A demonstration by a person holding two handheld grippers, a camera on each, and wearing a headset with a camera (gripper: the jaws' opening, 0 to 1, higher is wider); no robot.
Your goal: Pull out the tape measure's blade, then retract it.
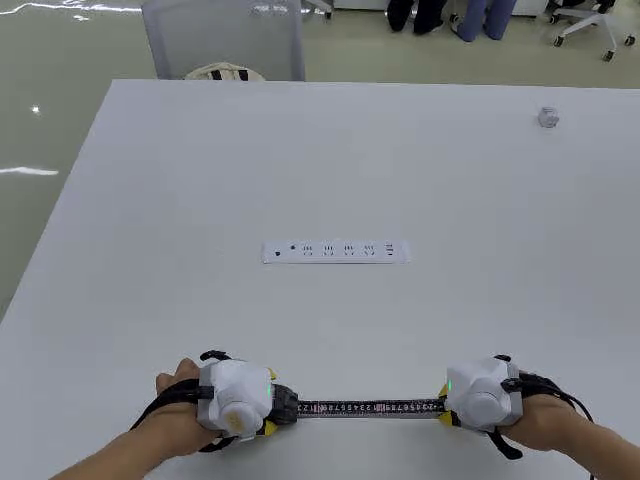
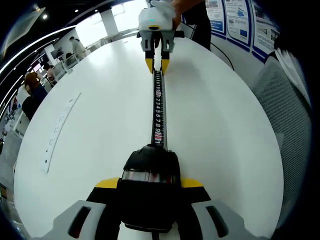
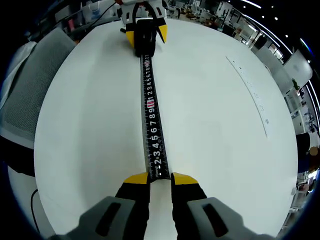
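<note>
Two grippers are sitting low on the white table (image 1: 180, 200), at about 7 and 5 o'clock in the head view, with a hand wrapping each one. The left gripper (image 2: 150, 183) is clamping the black tape measure case (image 2: 151, 172), its yellow-tipped jaws pressing on the case's two sides. The case is resting on the table at 7 o'clock. The blade (image 1: 370, 407) is running out of it toward 3 o'clock, lying flat on the tabletop with its printed numbers facing up, and is spanning the gap between the two grippers. The right gripper (image 3: 160, 178) is pinching the blade's free end, its jaws drawn close together around the narrow strip, with the low numbers sitting just beyond the tips. A white power strip (image 1: 336, 251) is lying at 12 o'clock from the blade, well apart from it. A small pale object (image 1: 547, 118) is sitting far off at 1 o'clock. A grey chair (image 1: 222, 40) is standing past the far edge at 11 o'clock.
</note>
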